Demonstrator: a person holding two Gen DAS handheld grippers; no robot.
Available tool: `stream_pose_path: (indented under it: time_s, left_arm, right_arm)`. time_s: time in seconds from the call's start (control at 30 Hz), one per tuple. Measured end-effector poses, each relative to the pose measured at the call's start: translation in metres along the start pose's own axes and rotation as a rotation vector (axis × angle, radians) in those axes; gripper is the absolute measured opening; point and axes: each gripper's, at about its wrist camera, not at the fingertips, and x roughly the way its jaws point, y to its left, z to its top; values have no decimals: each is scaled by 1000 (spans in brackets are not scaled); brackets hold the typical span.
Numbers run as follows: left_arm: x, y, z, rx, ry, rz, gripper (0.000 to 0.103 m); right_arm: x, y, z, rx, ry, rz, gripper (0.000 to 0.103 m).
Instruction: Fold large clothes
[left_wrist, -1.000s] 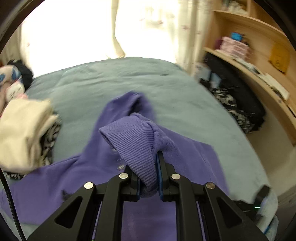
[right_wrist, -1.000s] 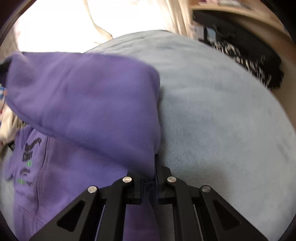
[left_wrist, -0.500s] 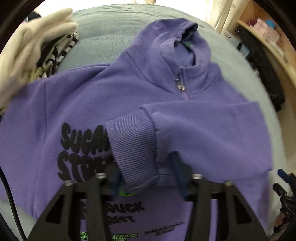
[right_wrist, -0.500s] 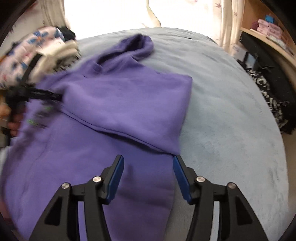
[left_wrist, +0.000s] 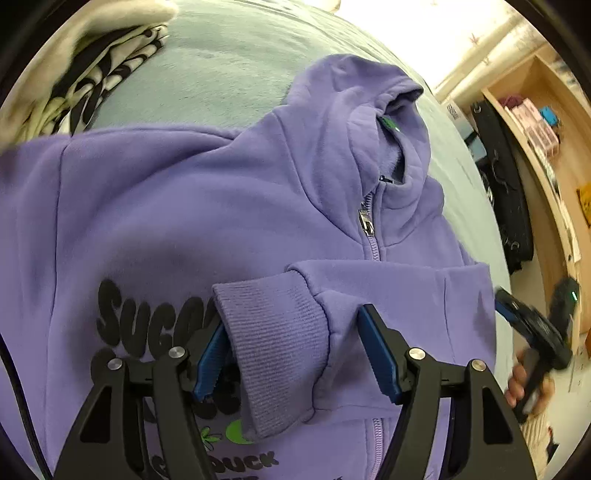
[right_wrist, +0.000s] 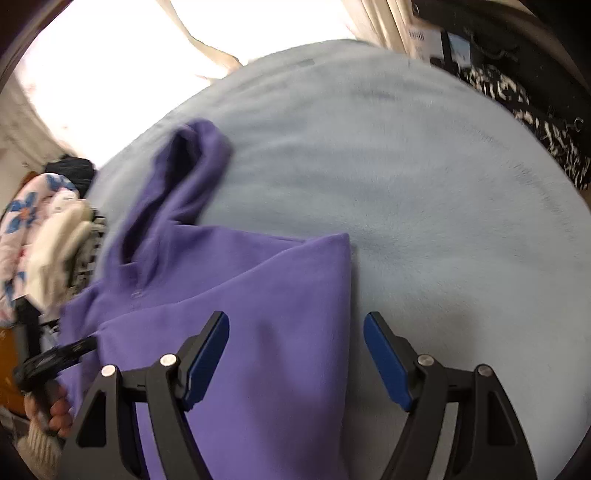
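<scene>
A grey-blue bed (right_wrist: 424, 184) carries the purple hoodie (left_wrist: 184, 206), filling mid-frame. Its ribbed cuff (left_wrist: 273, 343) lies loose between the left tool (left_wrist: 291, 354), whose jaws are opening; the right tool (right_wrist: 295, 358) opens over the folded edge, gripping nothing. Lifting away could snag the cuff and undo the fold. Print reads "SUG…" and "…OUCK".
</scene>
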Motion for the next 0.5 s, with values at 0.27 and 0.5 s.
stream_pose_path:
  time_s: [0.27,0.5]
  left_arm:
    - [-35,-56,-16,359,-263,204,19]
    - [4,-28,-18,324,-142,474,50]
  right_arm:
    - [-3,16,-16,-117,-164,-107,16]
    - [4,25,-26,-163,-106,-275,53]
